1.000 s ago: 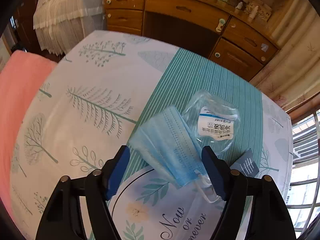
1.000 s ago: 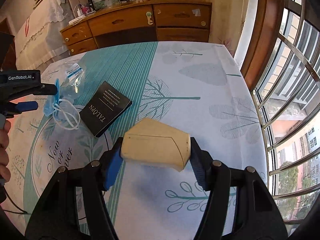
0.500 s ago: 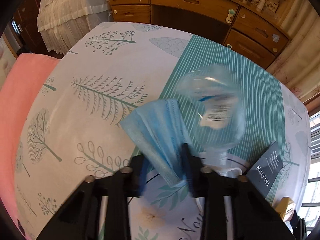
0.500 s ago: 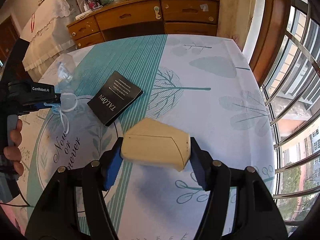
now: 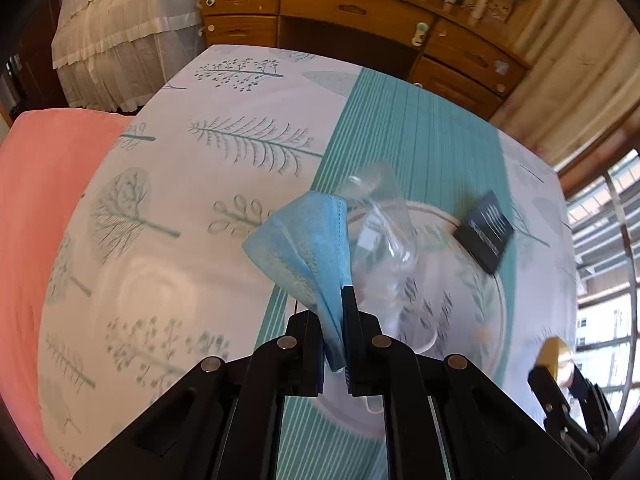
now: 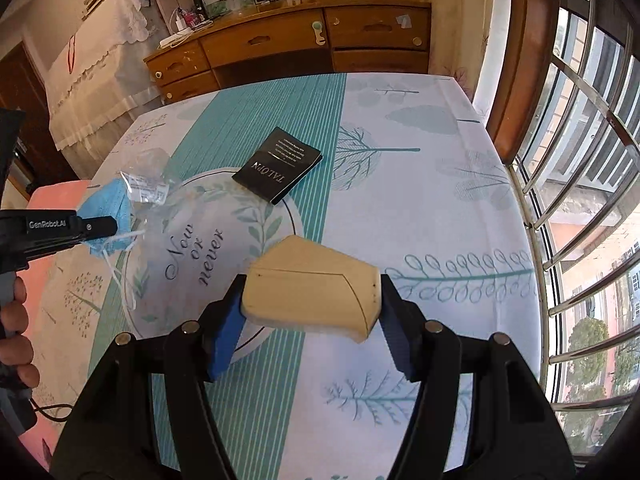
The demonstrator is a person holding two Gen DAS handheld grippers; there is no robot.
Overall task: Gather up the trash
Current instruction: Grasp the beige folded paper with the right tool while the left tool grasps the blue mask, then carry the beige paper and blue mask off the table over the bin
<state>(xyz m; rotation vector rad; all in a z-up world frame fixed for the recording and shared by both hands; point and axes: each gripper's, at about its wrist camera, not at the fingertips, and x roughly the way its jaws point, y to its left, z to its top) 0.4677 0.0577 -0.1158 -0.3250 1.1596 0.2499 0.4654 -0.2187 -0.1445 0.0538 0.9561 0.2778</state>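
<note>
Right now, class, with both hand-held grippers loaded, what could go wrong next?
1. The left hand-held gripper pinches only the blue mask; the clear wrapper beside it may drop.
2. The mask's loops dangle and could snag.
3. The tan box, held at its ends, might slip.

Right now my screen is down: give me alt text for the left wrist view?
The left gripper is shut on a crumpled blue face mask, with a clear plastic wrapper bunched against it. Below lies a leaf-print tablecloth with a black booklet at right; a wooden dresser stands behind.
</note>
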